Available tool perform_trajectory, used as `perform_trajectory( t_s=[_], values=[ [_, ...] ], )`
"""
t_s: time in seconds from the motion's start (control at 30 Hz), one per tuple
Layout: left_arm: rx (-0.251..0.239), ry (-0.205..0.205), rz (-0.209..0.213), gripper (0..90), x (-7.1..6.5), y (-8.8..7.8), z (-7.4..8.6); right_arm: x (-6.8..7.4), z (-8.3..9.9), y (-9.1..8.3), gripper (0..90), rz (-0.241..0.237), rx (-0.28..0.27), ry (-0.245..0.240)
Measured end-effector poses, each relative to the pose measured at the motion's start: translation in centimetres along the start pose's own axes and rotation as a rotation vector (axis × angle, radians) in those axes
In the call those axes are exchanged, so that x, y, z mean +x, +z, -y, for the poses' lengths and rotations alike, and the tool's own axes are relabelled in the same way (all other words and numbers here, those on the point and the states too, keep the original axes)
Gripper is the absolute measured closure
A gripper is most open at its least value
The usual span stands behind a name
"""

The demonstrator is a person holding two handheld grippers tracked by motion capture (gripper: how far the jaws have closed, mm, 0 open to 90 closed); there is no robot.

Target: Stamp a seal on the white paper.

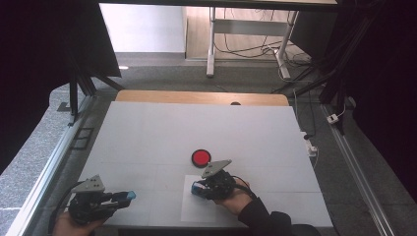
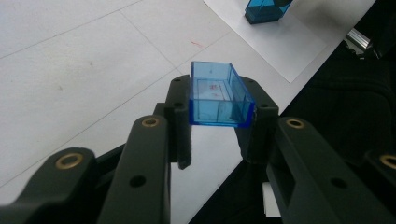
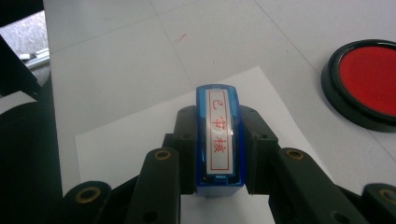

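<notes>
A blue stamp (image 3: 218, 135) with a white label of red characters is clamped between the jaws of my right gripper (image 3: 219, 125), which is shut on it. In the high view the stamp (image 1: 198, 188) is held over a white sheet of paper (image 1: 194, 209) near the table's front; whether it touches the sheet I cannot tell. My left gripper (image 2: 219, 108) is shut on a clear blue cap (image 2: 217, 93), hollow side up. In the high view this cap (image 1: 130, 195) is at the front left corner, in my left gripper (image 1: 125, 197). A round red ink pad (image 1: 200, 157) lies just beyond the paper.
The white table top (image 1: 196, 128) has a wooden strip along its far edge. Metal rails run along both sides. In the right gripper view the ink pad (image 3: 366, 83) lies to the right of the paper (image 3: 135, 140). The left gripper view shows the stamp (image 2: 265, 10) far off on the sheet (image 2: 289, 42).
</notes>
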State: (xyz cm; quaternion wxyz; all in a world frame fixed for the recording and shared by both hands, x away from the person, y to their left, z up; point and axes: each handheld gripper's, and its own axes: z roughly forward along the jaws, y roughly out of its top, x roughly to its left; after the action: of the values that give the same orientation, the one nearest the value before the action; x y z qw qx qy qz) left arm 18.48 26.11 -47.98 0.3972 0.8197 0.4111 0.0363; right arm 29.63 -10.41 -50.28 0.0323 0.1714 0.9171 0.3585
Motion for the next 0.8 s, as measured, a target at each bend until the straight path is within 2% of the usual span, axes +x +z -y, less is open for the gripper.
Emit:
perform_trajectory(
  t_s=[0.13,0.23,0.6,0.7,0.8],
  values=[
    [0.000,-0.003,0.000,68.2,0.0,0.0,0.0,-0.4,0.1,0.0,71.3,-0.021,-0.012,0.030],
    [0.001,-0.004,0.001,68.2,0.0,0.0,0.0,-0.4,0.1,0.0,71.3,-0.020,-0.010,0.029],
    [0.002,-0.005,0.002,68.2,0.0,0.0,0.0,1.0,-0.3,0.1,71.3,0.052,0.028,-0.084],
    [0.003,-0.004,0.003,68.2,0.0,0.0,0.0,1.1,-0.3,0.1,71.2,0.061,0.034,-0.089],
    [0.003,-0.004,0.003,68.2,0.0,0.0,0.0,0.7,-0.2,0.1,71.2,0.043,0.025,-0.065]
  ],
)
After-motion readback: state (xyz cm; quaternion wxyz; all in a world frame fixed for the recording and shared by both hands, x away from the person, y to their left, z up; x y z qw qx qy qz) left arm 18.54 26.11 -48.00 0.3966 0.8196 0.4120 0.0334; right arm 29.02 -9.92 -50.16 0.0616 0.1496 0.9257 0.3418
